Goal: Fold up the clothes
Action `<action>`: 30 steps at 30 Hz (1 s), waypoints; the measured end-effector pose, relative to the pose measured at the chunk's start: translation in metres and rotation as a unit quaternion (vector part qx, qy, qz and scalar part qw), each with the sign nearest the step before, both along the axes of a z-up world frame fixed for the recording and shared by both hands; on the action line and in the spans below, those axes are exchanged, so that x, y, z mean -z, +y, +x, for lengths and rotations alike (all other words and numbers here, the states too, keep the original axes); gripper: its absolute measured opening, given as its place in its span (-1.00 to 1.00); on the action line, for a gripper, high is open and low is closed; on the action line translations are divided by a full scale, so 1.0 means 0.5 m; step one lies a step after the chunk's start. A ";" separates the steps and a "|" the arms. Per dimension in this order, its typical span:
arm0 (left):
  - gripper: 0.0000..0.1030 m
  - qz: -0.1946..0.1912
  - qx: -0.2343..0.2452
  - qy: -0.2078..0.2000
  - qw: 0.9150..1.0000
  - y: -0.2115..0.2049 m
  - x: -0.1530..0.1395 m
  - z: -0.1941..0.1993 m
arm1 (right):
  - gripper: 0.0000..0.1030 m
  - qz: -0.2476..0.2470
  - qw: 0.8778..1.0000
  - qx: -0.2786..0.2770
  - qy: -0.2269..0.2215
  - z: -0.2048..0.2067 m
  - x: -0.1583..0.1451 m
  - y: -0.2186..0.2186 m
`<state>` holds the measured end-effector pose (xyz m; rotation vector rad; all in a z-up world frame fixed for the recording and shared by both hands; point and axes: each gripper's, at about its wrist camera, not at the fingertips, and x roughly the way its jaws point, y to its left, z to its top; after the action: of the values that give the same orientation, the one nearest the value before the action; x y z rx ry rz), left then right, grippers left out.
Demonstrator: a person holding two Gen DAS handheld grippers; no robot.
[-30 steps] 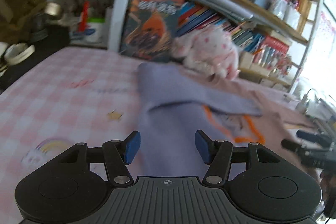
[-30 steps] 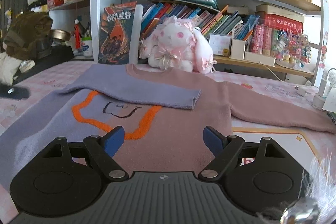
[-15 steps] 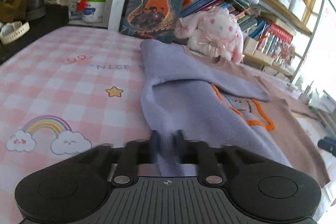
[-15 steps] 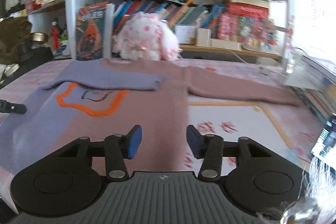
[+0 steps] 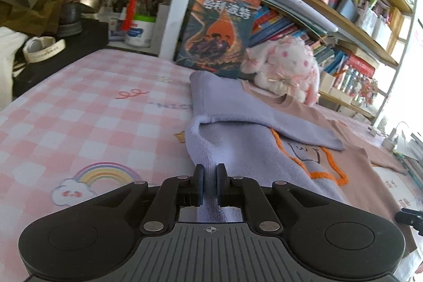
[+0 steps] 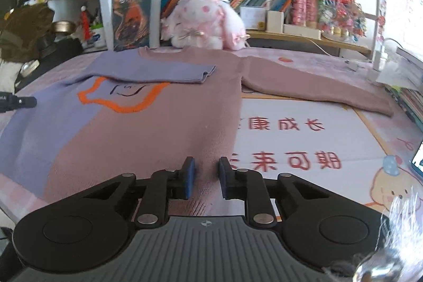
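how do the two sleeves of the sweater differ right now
The purple sleeve is folded across the chest of the sweater, its cuff near the orange outline; the pink sleeve lies stretched out sideways on the tablecloth, not yet folded. The purple sleeve rests on the sweater body, the pink one off to the side of it. Both lie flat, and neither is held by a gripper.
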<state>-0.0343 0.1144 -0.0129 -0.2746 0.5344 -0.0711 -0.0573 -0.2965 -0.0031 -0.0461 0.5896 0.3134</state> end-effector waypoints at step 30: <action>-0.42 0.081 0.035 -0.122 0.989 -0.072 -0.053 -0.059 | 0.19 0.018 0.998 0.023 -0.050 0.009 -0.023 0.000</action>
<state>-0.0640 0.0784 0.0137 -0.0864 0.3031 -0.1277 -0.0527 -0.2964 0.0084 -0.0139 0.4851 0.2758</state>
